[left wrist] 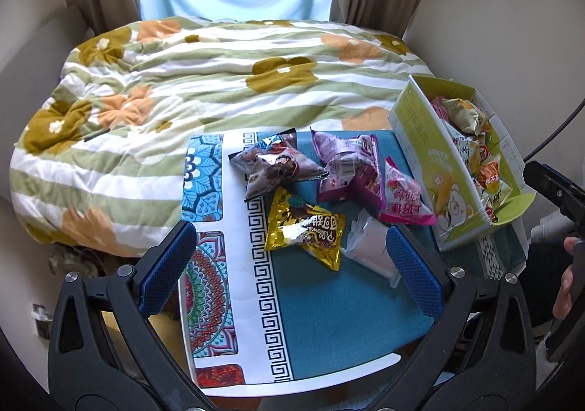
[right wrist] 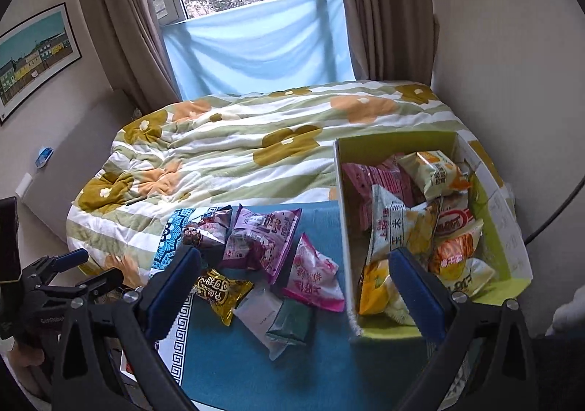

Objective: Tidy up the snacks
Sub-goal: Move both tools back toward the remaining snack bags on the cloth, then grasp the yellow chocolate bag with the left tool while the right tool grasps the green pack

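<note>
- Left wrist view shows the left gripper (left wrist: 289,261) with its two blue-padded fingers spread wide apart and holding nothing, above a teal cloth (left wrist: 329,316) with a white Greek-key border.
- Five loose snack packets lie on this cloth: a gold packet (left wrist: 305,233), a dark brown packet (left wrist: 274,166), a purple packet (left wrist: 347,166), a pink packet (left wrist: 404,197) and a pale white-grey packet (left wrist: 369,248) (its print is too blurred to read).
- Gold packet lies between the left fingers in this view, and the pale packet is just beside the right-side finger; I cannot tell whether they touch.
- Green cardboard box (left wrist: 435,155) stands at the right edge of the cloth, already holding several yellow and orange snack bags.
- Right wrist view shows the right gripper (right wrist: 294,283), also wide open and empty, with one finger over the cloth and the other in front of the box (right wrist: 343,228).
- Pink packet (right wrist: 312,274) lies just beside the box wall, and the pale packet (right wrist: 272,316) lies nearer the camera.
- Floral striped duvet (right wrist: 226,159) covers the bed behind the cloth, below a window with brown curtains (right wrist: 384,9).
</note>
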A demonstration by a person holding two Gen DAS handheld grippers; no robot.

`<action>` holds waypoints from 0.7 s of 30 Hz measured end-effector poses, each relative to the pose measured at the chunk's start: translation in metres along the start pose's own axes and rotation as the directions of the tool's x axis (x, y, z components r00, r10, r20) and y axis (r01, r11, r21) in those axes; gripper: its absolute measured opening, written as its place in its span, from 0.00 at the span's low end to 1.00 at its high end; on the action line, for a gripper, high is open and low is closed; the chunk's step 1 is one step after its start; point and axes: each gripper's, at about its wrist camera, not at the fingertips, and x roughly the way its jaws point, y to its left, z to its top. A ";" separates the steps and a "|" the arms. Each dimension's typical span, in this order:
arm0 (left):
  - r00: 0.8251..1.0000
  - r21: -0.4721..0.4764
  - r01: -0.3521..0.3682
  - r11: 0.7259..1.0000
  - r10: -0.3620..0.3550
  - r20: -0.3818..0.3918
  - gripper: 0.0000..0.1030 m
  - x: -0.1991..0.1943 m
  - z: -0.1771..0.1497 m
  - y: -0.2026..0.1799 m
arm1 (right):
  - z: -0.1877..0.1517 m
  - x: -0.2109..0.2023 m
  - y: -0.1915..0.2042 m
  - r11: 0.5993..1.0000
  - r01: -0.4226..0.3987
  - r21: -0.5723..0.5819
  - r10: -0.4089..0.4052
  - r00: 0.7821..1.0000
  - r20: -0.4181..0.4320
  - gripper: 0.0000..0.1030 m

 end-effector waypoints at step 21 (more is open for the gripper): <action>0.970 -0.047 0.171 0.984 -0.176 -0.168 0.99 0.176 -0.023 0.008 | -0.112 0.113 0.011 0.974 0.089 0.210 -0.058 0.987 -0.148 0.99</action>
